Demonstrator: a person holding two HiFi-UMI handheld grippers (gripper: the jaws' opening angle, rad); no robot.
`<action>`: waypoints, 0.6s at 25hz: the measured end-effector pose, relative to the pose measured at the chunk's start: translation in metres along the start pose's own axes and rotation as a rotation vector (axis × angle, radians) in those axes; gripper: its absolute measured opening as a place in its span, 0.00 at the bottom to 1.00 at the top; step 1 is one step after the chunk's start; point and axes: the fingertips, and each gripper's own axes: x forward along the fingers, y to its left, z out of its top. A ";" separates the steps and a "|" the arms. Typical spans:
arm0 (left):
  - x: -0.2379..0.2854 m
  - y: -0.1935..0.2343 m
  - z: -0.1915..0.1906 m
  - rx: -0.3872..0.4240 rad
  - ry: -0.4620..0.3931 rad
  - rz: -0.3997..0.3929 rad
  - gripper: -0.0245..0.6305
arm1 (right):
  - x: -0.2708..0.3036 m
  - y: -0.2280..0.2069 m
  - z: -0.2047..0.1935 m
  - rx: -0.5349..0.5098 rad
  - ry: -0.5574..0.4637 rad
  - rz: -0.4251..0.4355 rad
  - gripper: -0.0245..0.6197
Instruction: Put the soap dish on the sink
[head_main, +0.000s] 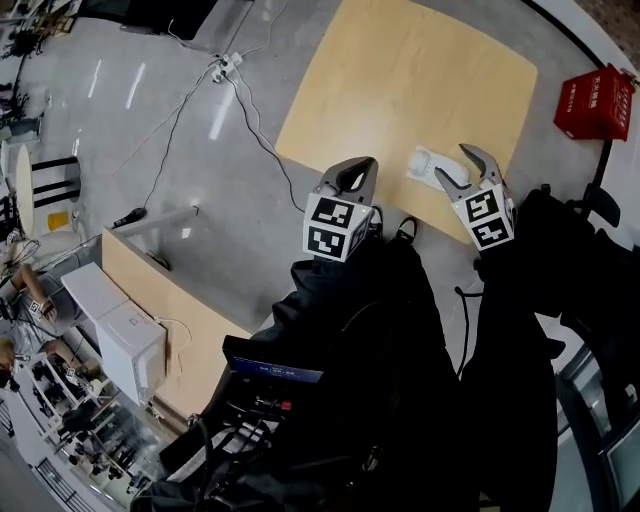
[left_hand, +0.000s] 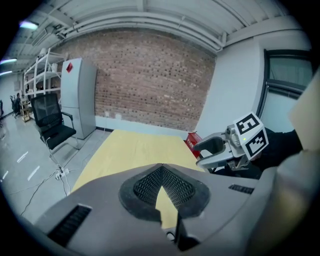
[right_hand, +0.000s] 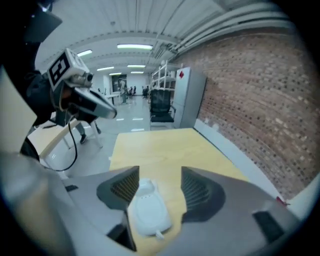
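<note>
The right claw (head_main: 451, 162) hangs open over the soap dish (head_main: 424, 166) on the bench (head_main: 400, 70); left claw (head_main: 353, 172) closed; upper-right red box (head_main: 592, 100), lettering illegible

Tabletop (head_main: 400, 80): open wood beyond the soap dish (head_main: 428, 165), free to approach from the far and left sides. Right tongs (head_main: 455, 163) sit over the dish, jaws apart and clear of it. Left tongs (head_main: 357, 172), jaws together, are at the near edge, apart from the right tongs. On the floor: red box (head_main: 592, 100) off the right corner, cable (head_main: 262, 140) to the left.
</note>
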 end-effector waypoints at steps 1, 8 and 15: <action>-0.002 -0.003 0.008 0.007 -0.015 -0.001 0.04 | -0.012 -0.005 0.013 0.024 -0.045 -0.033 0.43; -0.023 -0.035 0.063 0.050 -0.130 -0.040 0.04 | -0.105 -0.025 0.080 0.188 -0.320 -0.216 0.13; -0.044 -0.071 0.130 0.099 -0.272 -0.091 0.04 | -0.177 -0.046 0.111 0.295 -0.498 -0.334 0.05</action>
